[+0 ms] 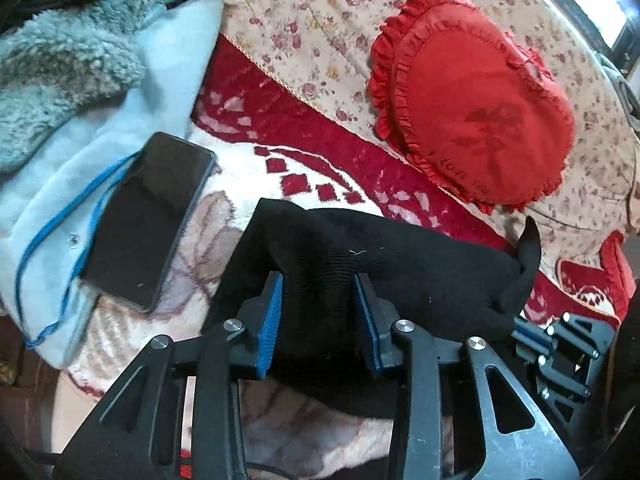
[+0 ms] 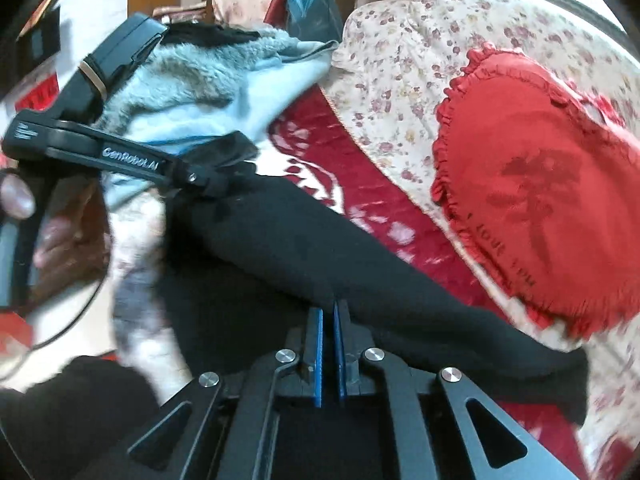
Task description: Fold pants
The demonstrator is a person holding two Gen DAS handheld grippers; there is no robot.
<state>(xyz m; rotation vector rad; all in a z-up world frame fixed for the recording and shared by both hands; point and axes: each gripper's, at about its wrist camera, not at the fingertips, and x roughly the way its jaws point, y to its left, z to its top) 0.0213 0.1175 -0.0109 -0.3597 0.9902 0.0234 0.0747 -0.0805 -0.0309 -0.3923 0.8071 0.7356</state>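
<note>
The black pants (image 1: 360, 256) hang lifted over a red and white patterned blanket (image 1: 248, 168). In the left wrist view my left gripper (image 1: 318, 280) is shut on a thick bunch of the ribbed black fabric between its blue pads. My right gripper (image 1: 532, 336) shows at the lower right of that view, holding the far end. In the right wrist view my right gripper (image 2: 328, 308) is shut on the pants (image 2: 300, 248), pads nearly touching. The left gripper (image 2: 224, 172) shows at the upper left, clamped on the other end.
A black phone (image 1: 148, 220) lies on a light blue fleece-lined garment (image 1: 80, 92) at the left. A red heart-shaped frilled cushion (image 1: 476, 100) lies on a floral cover (image 1: 320, 20) at the right. A hand (image 2: 24, 200) holds the left gripper's handle.
</note>
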